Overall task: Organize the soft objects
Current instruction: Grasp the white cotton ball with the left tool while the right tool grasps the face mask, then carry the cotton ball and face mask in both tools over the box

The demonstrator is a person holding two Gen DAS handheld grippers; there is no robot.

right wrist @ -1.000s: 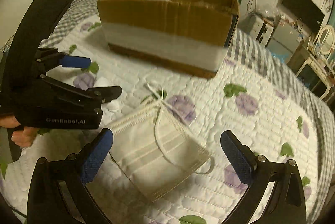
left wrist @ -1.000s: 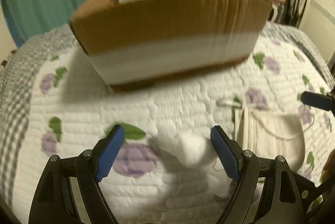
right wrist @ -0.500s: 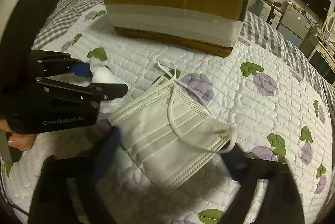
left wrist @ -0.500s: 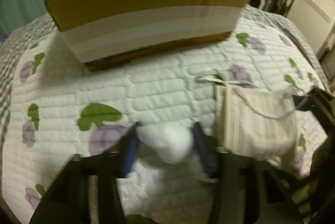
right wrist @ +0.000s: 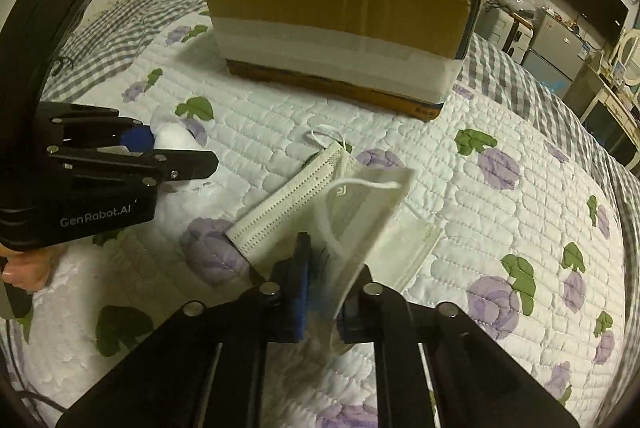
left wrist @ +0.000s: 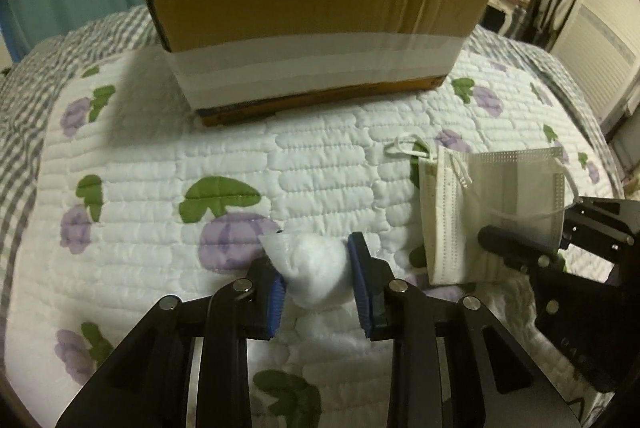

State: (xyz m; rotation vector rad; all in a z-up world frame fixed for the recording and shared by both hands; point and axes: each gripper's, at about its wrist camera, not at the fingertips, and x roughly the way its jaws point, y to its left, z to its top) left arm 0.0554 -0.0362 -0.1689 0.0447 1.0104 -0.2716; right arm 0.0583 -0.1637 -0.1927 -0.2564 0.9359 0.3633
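Both grippers, spread second ago, now closed: left gripper [left wrist: 316, 278] pinching cotton ball [left wrist: 318, 274], right gripper [right wrist: 322, 298] pinching face mask [right wrist: 340, 224] on quilt [right wrist: 500, 212]. Mask folded, long axis toward box [right wrist: 340, 24].

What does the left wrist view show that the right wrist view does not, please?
Only the left wrist view shows the left gripper squeezing the cotton ball from both sides. Only the right wrist view shows the right gripper pinching the face mask, and a wall television. Both show the cardboard box on the floral quilt.
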